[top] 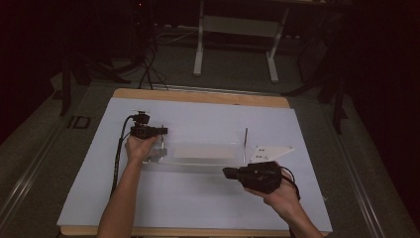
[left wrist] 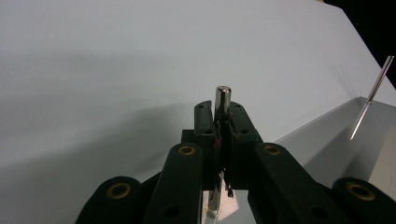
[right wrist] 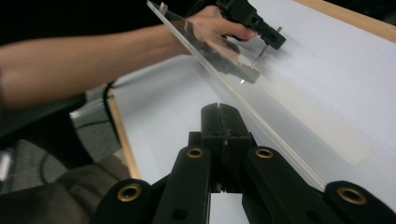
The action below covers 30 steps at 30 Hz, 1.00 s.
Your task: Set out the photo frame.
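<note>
Gripping metal pin [left wrist: 223,100], mat's wide margins [top: 198,198]

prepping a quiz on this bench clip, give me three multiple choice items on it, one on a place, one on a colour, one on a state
1. Where does the thin upright rod stand?
A. at the clear plate's right end
B. beside the left hand
C. on the floor

2. What colour is the sheet covering the table?
A. red
B. pale blue-white
C. black

3. What is the left gripper doing?
A. hanging wide open
C. lying on the floor
B. shut on a short metal pin

Answers:
1 A, the high view shows the rod at the right end of the clear plate.
2 B, the sheet looks pale blue-white.
3 B, the left gripper view shows both jaws closed against the pin.
</note>
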Tool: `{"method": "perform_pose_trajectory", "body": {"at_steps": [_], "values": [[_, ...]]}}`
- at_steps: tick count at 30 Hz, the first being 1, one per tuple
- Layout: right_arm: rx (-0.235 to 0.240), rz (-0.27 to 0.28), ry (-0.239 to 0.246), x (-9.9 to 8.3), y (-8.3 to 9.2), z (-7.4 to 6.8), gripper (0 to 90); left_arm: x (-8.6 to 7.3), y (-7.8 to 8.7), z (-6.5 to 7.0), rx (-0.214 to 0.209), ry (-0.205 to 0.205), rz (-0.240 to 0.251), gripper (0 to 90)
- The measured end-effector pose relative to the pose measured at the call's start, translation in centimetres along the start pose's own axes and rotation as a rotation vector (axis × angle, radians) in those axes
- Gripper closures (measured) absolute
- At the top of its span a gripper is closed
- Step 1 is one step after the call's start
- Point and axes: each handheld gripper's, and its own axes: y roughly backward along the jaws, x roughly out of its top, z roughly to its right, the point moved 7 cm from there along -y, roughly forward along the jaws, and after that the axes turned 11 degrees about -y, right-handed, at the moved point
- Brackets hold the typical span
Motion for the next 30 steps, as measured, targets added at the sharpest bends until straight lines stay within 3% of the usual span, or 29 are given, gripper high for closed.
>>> {"method": "perform_pose_trajectory", "body": {"at_steps": [2,3,6,7,8,12,15,24,30], "values": [[-0.016,-0.006,0.004,-0.4,-0.6,0.0,90.0,0.0,0.0,0.0,-0.003,0.0,-0.003,85.7],[-0.06,-0.008,0.025,-0.8,-1.4,0.2,90.0,0.0,0.0,0.0,-0.004,0.0,-0.003,85.7],[-0.096,-0.005,0.04,-1.1,-2.1,0.3,90.0,0.0,0.0,0.0,-0.008,-0.004,-0.007,85.7],[-0.152,-0.001,0.061,-1.3,-2.6,0.4,90.0,0.0,0.0,0.0,-0.006,-0.007,-0.009,85.7],[-0.178,0.002,0.077,-1.4,-3.0,0.5,90.0,0.0,0.1,0.0,-0.007,-0.01,-0.01,85.7],[-0.235,0.009,0.101,-1.3,-3.9,0.8,90.0,0.0,0.0,0.0,-0.009,-0.006,-0.005,85.5],[-0.236,0.025,0.097,-0.9,-4.2,0.9,90.0,0.0,0.0,-0.1,-0.025,-0.004,-0.011,85.2],[-0.236,0.047,0.082,0.0,-4.7,1.5,90.0,0.2,0.0,-0.2,-0.018,-0.008,-0.019,83.3],[-0.233,0.061,0.071,0.6,-4.6,1.8,90.0,-0.1,0.3,-0.1,-0.019,-0.055,-0.037,75.5]]}}
